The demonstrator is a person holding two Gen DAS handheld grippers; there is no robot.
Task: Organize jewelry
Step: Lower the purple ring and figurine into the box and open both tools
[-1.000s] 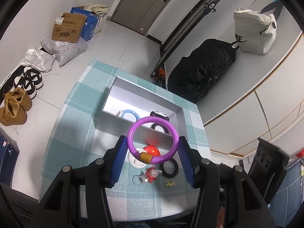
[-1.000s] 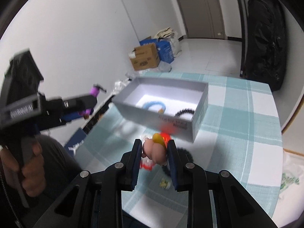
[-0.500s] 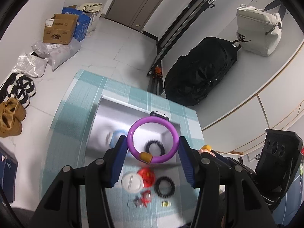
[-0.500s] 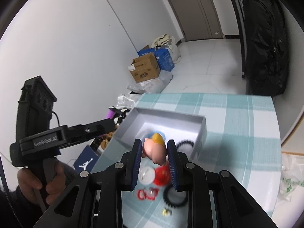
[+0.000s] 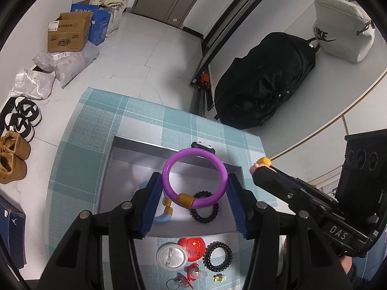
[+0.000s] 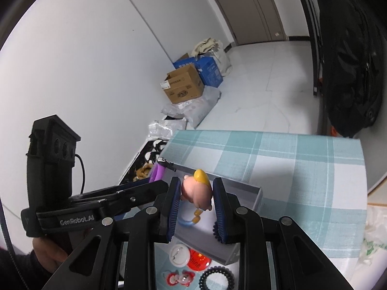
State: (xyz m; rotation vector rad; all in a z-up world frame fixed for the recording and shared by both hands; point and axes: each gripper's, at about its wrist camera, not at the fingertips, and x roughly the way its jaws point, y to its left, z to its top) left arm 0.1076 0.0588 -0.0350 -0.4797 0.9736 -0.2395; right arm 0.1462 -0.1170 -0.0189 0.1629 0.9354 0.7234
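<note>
My left gripper (image 5: pixel 194 189) is shut on a purple bangle (image 5: pixel 174 169) with a gold band, held above the open grey box (image 5: pixel 116 159). In the box lie a blue bangle (image 5: pixel 162 217) and a black bead bracelet (image 5: pixel 205 213). My right gripper (image 6: pixel 196 201) is shut on a pink figurine with a yellow top (image 6: pixel 197 189), also over the box (image 6: pixel 256 194). The right gripper shows at the right of the left wrist view (image 5: pixel 260 166).
In front of the box on the teal checked cloth (image 5: pixel 79 149) lie a white pin badge (image 5: pixel 171 256), a red badge (image 5: pixel 193 249), a black coil hair tie (image 5: pixel 217 256), a red charm (image 5: pixel 191 274) and a small gold piece (image 5: pixel 219 278). Floor clutter lies beyond the table.
Both grippers have moved forward and lower over the box, each keeping its item. The box now fills more of both views.
</note>
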